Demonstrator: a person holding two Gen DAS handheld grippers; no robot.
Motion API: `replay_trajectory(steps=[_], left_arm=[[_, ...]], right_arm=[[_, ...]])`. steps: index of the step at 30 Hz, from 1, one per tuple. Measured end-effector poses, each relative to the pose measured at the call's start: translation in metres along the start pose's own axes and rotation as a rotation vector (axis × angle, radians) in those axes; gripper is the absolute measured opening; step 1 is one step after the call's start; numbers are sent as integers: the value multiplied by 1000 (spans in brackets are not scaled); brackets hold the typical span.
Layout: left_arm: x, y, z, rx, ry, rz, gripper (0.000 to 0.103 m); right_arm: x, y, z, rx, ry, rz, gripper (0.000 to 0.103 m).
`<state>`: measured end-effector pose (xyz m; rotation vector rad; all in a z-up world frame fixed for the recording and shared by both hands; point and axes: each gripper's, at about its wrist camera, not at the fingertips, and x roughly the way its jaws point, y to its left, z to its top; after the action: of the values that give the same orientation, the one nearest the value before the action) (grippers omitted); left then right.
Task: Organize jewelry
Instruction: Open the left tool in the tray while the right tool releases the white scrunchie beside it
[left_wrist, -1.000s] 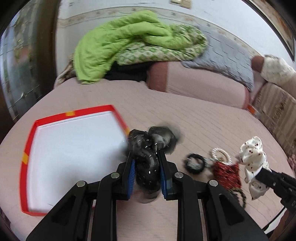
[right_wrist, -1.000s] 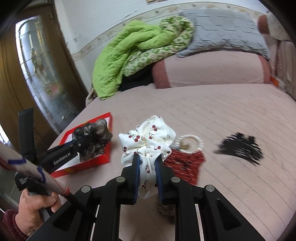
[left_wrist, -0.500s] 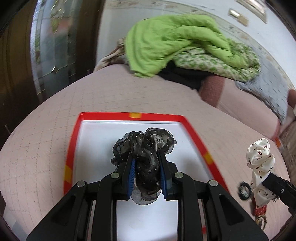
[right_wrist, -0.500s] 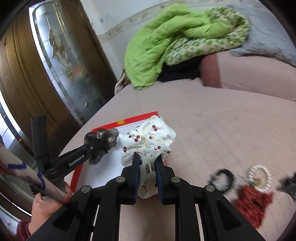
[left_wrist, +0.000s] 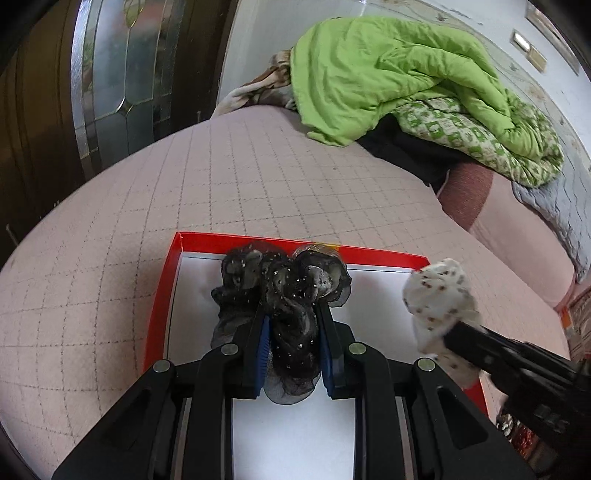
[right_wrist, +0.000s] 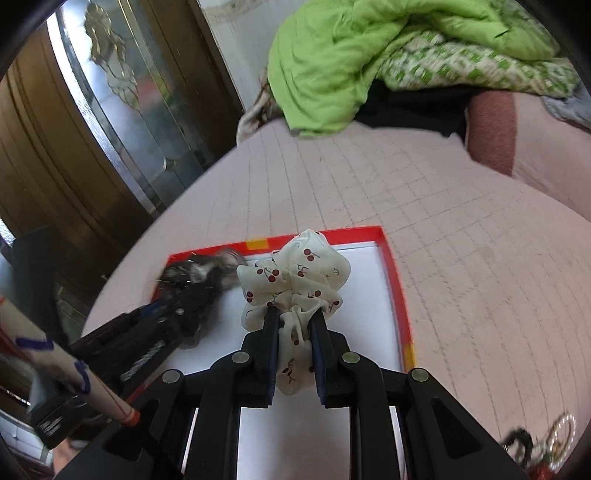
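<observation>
My left gripper (left_wrist: 291, 317) is shut on a black sheer scrunchie (left_wrist: 284, 291) with small sparkles, held over the far left part of a shallow red-rimmed box with a white floor (left_wrist: 162, 295). My right gripper (right_wrist: 293, 314) is shut on a white scrunchie printed with red cherries (right_wrist: 295, 273), hanging over the same box (right_wrist: 397, 280). In the left wrist view the cherry scrunchie (left_wrist: 439, 299) shows at the right, over the box's right side. In the right wrist view the left gripper (right_wrist: 192, 295) and the black scrunchie (right_wrist: 203, 267) sit blurred at the left.
The box lies on a pink quilted bed (left_wrist: 240, 177). A green quilt (left_wrist: 388, 74) is piled at the far end. A dark door with glass panels (right_wrist: 92, 110) stands to the left. Beaded bracelets (right_wrist: 554, 439) lie on the bed at the lower right. A patterned sleeve (right_wrist: 55, 365) shows at the left.
Both grippers have swung left from the jewelry pile to over the red box, each still carrying its scrunchie. The bracelets and red beaded piece have slid out toward the right edge.
</observation>
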<state>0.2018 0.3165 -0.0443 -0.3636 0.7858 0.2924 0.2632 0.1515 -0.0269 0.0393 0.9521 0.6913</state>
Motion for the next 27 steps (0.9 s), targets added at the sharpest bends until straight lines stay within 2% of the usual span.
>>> replay_trajectory(steps=[13, 16, 18, 20, 27], left_arm=[[16, 9, 7, -34, 40, -19, 24], [16, 9, 7, -35, 45, -24, 35], [15, 9, 8, -37, 40, -22, 45], [14, 9, 8, -41, 37, -25, 53], [0, 3, 13, -56, 0, -49, 61]], right_arm=[[57, 5, 14, -20, 57, -67, 22], [63, 3, 12, -14, 68, -86, 24], [63, 0, 11, -2, 73, -89, 33], [60, -3, 12, 16, 67, -80, 49], [28, -5, 14, 1, 23, -56, 51]])
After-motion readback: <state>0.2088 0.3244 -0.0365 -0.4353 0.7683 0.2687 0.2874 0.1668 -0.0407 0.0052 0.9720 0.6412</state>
